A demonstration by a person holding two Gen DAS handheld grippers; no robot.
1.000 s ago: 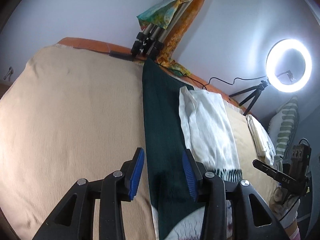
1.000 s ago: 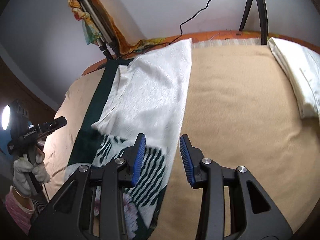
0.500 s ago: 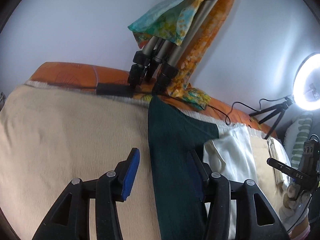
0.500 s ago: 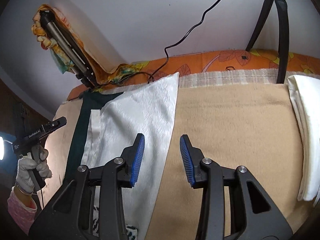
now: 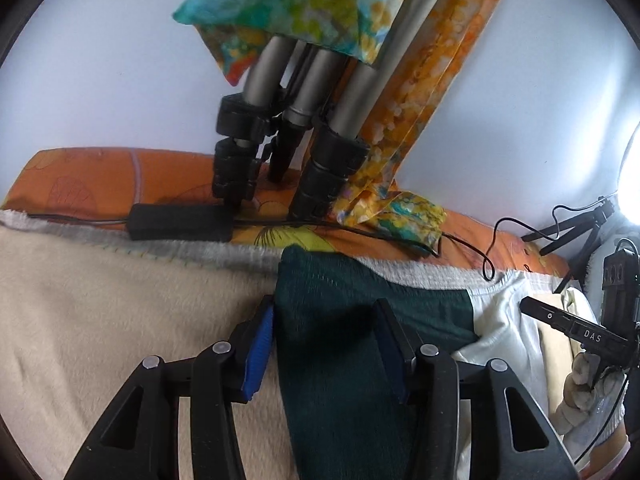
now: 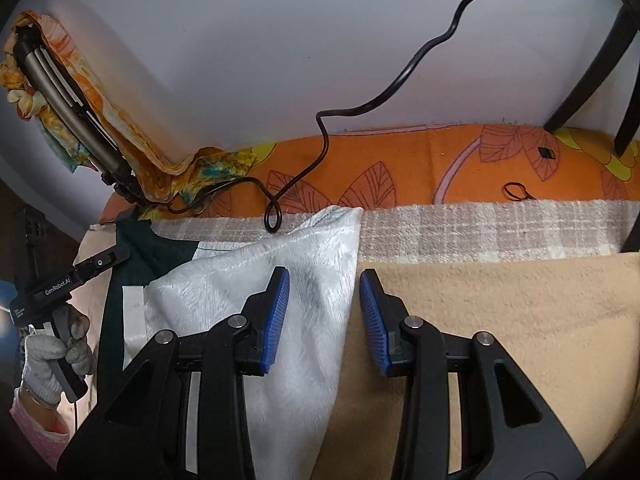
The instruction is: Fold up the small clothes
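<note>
A dark green and white garment lies flat on the beige blanket (image 5: 100, 320). Its green part (image 5: 332, 320) reaches the blanket's far edge; its white part (image 6: 256, 288) ends in a far corner by the checked border. My left gripper (image 5: 324, 332) is open, its jaws astride the green far corner. My right gripper (image 6: 324, 312) is open, its jaws astride the white part's right edge near its far corner. Whether the pads touch cloth I cannot tell. Each gripper shows in the other's view, the right one (image 5: 576, 332) and the left one (image 6: 60, 284).
A tripod (image 5: 280, 136) draped with a colourful scarf (image 5: 320, 4) stands on the orange sheet (image 6: 440, 168) at the wall. A black adapter (image 5: 180, 222) and cable (image 6: 304, 172) lie there. A second tripod's legs (image 6: 592, 76) stand at far right, with a ring light (image 5: 632, 184).
Both grippers have moved forward along the garment, from its near striped end to its far edge by the wall. Both stayed open.
</note>
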